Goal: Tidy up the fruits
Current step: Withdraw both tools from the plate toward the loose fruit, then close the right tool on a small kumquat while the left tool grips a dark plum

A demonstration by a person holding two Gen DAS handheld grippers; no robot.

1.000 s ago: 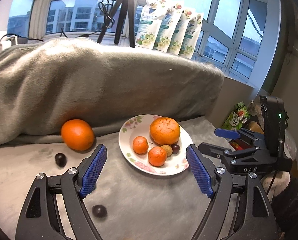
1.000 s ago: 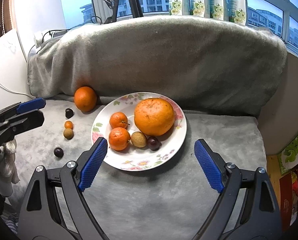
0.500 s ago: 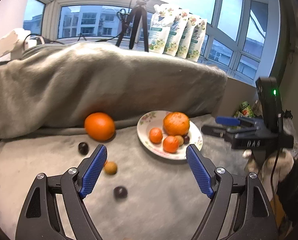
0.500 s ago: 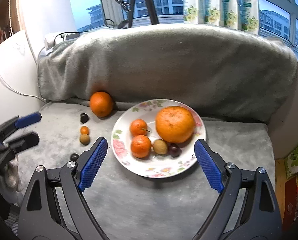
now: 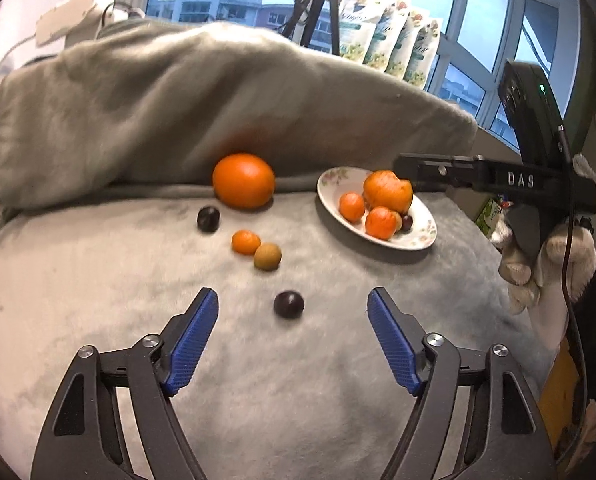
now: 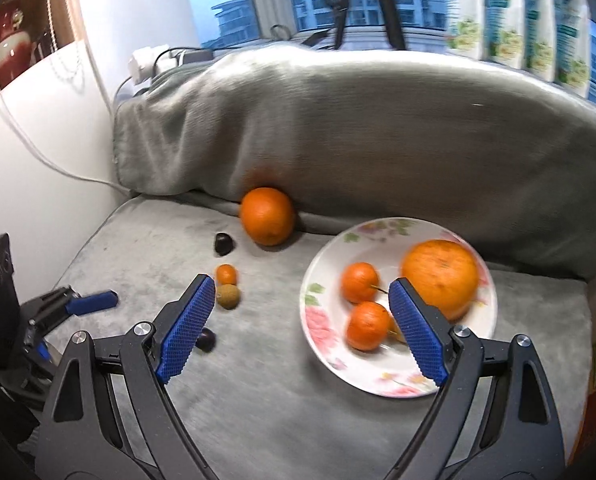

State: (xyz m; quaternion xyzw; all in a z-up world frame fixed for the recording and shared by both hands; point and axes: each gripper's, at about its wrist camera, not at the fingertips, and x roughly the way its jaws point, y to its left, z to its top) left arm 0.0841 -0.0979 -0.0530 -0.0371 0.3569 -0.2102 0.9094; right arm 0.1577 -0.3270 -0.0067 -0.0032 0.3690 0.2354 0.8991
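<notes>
Left gripper (image 5: 292, 334): jaws spread wide, nothing between the pads.
Dark plum (image 5: 289, 304): round, no long axis; lies on the grey cushion (image 5: 98, 280) just ahead of the gripper, centred on its gap, clear of both pads.
Beyond it: brown fruit (image 5: 267, 256) touching a small tangerine (image 5: 245, 242); second plum (image 5: 208, 219) farther ahead-left; large orange (image 5: 243, 180) against the blanket-covered backrest (image 5: 178, 112).
Floral plate (image 5: 416, 236): ahead-right, holding five fruits.
Open cushion lies on either side of the near plum.
Right gripper (image 6: 296, 330): jaws spread, empty; plate's left rim (image 6: 312, 312) between the pads, near plum (image 6: 206, 340) partly hidden behind its left pad.
</notes>
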